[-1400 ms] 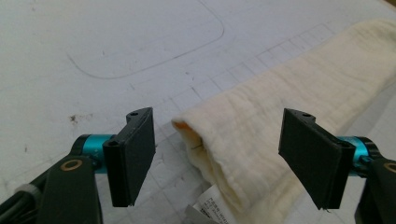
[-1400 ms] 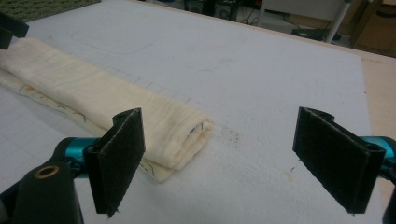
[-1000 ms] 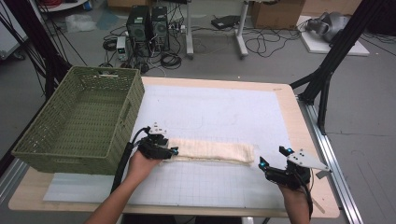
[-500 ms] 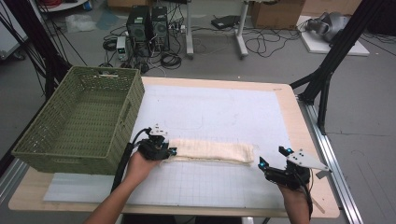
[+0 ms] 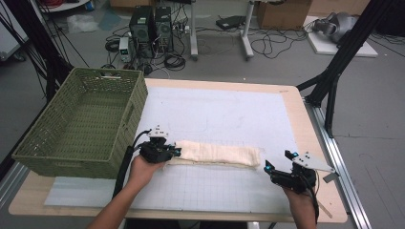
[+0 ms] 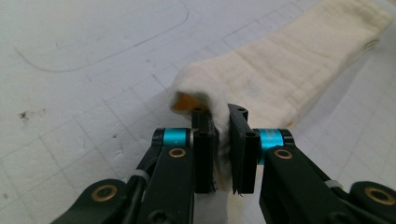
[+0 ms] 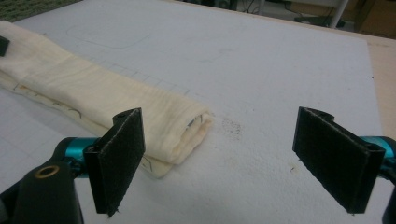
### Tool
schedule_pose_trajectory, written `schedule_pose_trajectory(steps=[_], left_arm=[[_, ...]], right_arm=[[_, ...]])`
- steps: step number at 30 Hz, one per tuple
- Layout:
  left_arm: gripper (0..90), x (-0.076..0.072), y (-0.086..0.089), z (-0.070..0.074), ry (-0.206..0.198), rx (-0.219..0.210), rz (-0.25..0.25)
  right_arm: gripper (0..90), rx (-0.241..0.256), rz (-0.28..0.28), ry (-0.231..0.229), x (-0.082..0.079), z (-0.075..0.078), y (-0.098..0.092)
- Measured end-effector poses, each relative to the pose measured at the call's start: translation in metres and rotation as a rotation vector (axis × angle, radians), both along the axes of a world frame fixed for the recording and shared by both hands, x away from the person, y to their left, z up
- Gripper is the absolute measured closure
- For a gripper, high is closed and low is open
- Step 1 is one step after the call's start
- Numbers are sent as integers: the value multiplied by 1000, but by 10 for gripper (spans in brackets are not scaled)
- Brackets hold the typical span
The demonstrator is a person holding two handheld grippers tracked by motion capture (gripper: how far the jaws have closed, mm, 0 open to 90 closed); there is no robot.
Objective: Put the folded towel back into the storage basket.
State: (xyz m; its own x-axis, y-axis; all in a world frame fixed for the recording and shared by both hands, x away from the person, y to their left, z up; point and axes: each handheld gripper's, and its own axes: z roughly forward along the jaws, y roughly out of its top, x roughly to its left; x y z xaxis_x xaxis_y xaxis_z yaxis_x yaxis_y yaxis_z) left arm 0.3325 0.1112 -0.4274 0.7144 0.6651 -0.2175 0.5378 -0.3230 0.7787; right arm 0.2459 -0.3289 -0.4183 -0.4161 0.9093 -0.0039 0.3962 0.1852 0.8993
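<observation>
One folded cream towel was found near the tabletop's front edge, beside one green basket. Its left end was clamped by the left gripper; the right gripper was held wide open, empty.

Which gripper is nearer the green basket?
Left. The left gripper, shut on the folded cloth, sits beside the green basket; the right gripper is open past the cloth's far end.
</observation>
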Motion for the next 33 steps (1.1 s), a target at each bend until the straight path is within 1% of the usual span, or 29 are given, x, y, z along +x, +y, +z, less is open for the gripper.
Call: schedule_pose_trajectory(steps=[2, 3, 5, 9, 10, 11, 12, 13, 15, 16, 17, 18, 22, 24, 25, 26, 27, 30, 31, 33], left_arm=[[807, -2, 0, 2, -8, -23, 2], [805, -3, 1, 2, -10, -35, 2], [804, -5, 2, 1, -16, -54, 9], [804, -6, 4, -2, -12, -53, 7], [804, -7, 5, -3, -12, -55, 6], [804, -7, 5, -3, -12, -60, 7], [804, -8, 6, -4, -15, -56, 3], [803, -7, 6, -4, -14, -54, -2], [803, -8, 7, -3, -19, -57, -6], [803, -9, 6, -3, -21, -62, 0], [802, -9, 6, -3, -24, -58, -8], [801, -9, 6, -3, -26, -56, -10], [799, -9, 7, -3, -30, -55, -12], [799, -9, 7, -2, -32, -50, -17], [798, -9, 7, -2, -32, -50, -17], [798, -10, 7, -2, -41, -43, -21], [798, -11, 7, -2, -45, -41, -23], [797, -11, 7, -2, -52, -35, -25], [798, -12, 7, -1, -53, -29, -29], [798, -12, 7, -1, -56, -31, -28]], right_arm=[[156, 13, -13, 23, 4, -2, 1], [156, 12, -14, 29, 7, -3, 2], [156, 17, -11, 57, 12, -6, 5], [156, 16, -2, 106, 21, -11, 10], [156, 16, -2, 106, 21, -11, 10], [156, 17, -2, 131, 25, -14, 13], [156, 17, -2, 131, 25, -14, 13], [159, 25, 0, 150, 28, -16, 15], [193, 22, -2, 157, 32, -18, 17], [193, 22, -2, 157, 32, -18, 17], [225, 23, -7, 176, 37, -20, 19], [236, 26, -4, 186, 39, -22, 20], [294, 29, 17, 209, 46, -27, 25], [361, 22, 47, 222, 49, -28, 29], [395, 12, 73, 241, 51, -30, 30], [414, -1, 97, 272, 52, -32, 32], [421, -16, 98, 270, 51, -33, 34], [476, -2, 95, 272, 51, -33, 33], [521, -1, 98, 274, 50, -33, 33], [641, 13, 127, 278, 49, -33, 32]])
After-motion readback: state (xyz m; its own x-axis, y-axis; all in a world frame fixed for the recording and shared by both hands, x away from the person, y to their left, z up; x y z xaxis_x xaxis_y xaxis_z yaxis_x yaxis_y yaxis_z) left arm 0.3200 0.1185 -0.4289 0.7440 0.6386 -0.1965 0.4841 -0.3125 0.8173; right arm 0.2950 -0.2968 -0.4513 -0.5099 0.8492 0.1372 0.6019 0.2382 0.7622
